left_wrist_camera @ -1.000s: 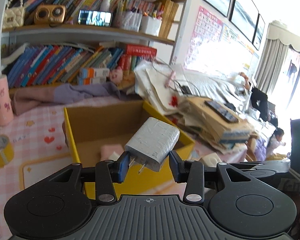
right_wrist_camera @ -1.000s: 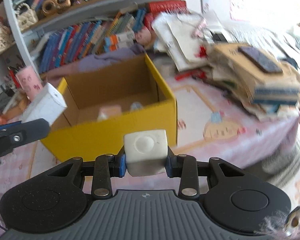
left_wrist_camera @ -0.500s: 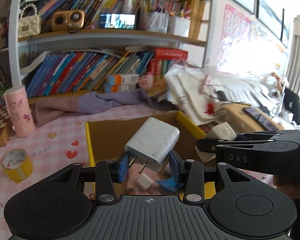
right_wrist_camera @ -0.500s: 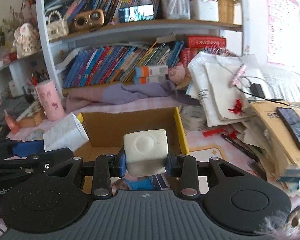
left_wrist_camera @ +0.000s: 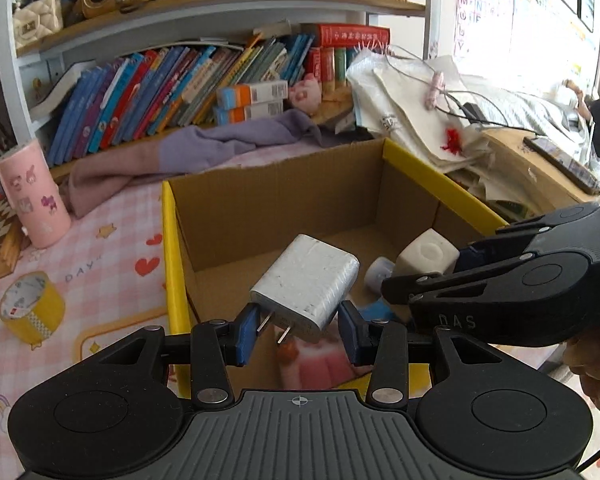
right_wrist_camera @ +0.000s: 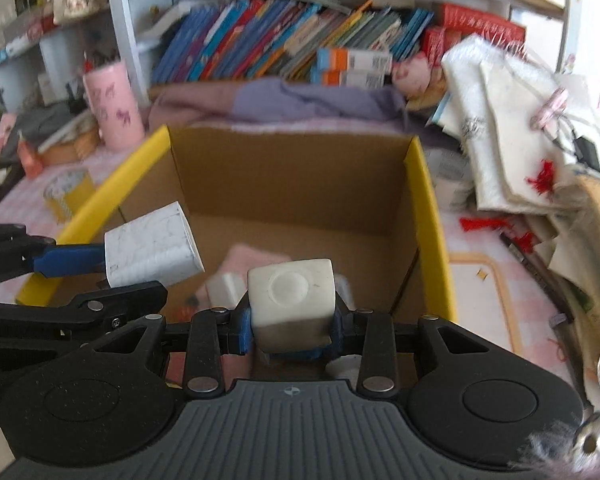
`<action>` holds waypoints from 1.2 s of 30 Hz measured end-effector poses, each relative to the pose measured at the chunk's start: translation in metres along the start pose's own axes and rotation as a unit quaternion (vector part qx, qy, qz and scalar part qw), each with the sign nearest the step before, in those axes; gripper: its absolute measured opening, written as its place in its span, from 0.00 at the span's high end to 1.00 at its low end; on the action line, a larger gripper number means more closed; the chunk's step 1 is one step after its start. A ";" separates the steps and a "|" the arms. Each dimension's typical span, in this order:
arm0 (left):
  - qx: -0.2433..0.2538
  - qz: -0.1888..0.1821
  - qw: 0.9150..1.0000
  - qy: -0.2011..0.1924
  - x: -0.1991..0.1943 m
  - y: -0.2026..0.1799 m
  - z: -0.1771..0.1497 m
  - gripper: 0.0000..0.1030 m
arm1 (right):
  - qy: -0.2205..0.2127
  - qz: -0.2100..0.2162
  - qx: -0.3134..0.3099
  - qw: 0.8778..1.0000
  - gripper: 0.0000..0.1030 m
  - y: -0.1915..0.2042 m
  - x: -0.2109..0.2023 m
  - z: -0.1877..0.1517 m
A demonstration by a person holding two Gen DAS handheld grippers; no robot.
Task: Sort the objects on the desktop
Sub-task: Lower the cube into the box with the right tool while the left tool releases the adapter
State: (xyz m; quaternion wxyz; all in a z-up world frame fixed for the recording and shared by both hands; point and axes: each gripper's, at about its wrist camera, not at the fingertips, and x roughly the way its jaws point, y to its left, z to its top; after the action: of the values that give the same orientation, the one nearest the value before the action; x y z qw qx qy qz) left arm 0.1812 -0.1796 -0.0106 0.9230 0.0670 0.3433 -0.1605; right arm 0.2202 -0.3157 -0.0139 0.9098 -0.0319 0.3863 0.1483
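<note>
My left gripper (left_wrist_camera: pixel 298 330) is shut on a white plug charger (left_wrist_camera: pixel 306 286), prongs pointing down-left, held over the open yellow cardboard box (left_wrist_camera: pixel 172 240). Over the same box, my right gripper (right_wrist_camera: pixel 292 330) is shut on a white cube (right_wrist_camera: pixel 292 290) with a round dimple on top. In the left wrist view the right gripper (left_wrist_camera: pixel 456 264) comes in from the right with the white cube (left_wrist_camera: pixel 428 256). The right wrist view shows the plug charger (right_wrist_camera: pixel 150 246) at the left, over the box's yellow rim (right_wrist_camera: pixel 426 216). Small white, pink and blue items lie on the box floor.
A yellow tape roll (left_wrist_camera: pixel 30 308) and a pink cup (left_wrist_camera: pixel 34 196) stand on the pink checked cloth left of the box. A purple cloth (left_wrist_camera: pixel 196 152) lies behind it, under a bookshelf (left_wrist_camera: pixel 172 84). Papers and envelopes (right_wrist_camera: pixel 512 136) pile up on the right.
Both grippers have moved forward and down over the box, each keeping its object. The right gripper has come into the left wrist view beside the charger, and the box floor now shows.
</note>
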 end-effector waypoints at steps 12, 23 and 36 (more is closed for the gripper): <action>0.003 0.006 1.000 0.011 0.006 0.001 0.001 0.73 | 0.045 0.031 0.025 0.998 0.68 -0.006 0.020 0.001; -0.019 0.016 0.999 -0.024 -0.017 0.005 -0.001 0.45 | 0.031 0.041 0.033 0.998 0.52 -0.005 0.012 0.002; -0.056 0.025 0.996 -0.063 -0.055 0.009 -0.009 0.27 | -0.029 0.030 0.032 0.999 0.44 0.001 -0.031 -0.007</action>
State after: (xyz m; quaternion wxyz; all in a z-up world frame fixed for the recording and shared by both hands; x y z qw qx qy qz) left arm 0.1396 -0.1557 0.0189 0.9488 0.0134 0.2914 -0.1214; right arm 0.1945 -0.3232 0.0037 0.9165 0.0130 0.3646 0.1642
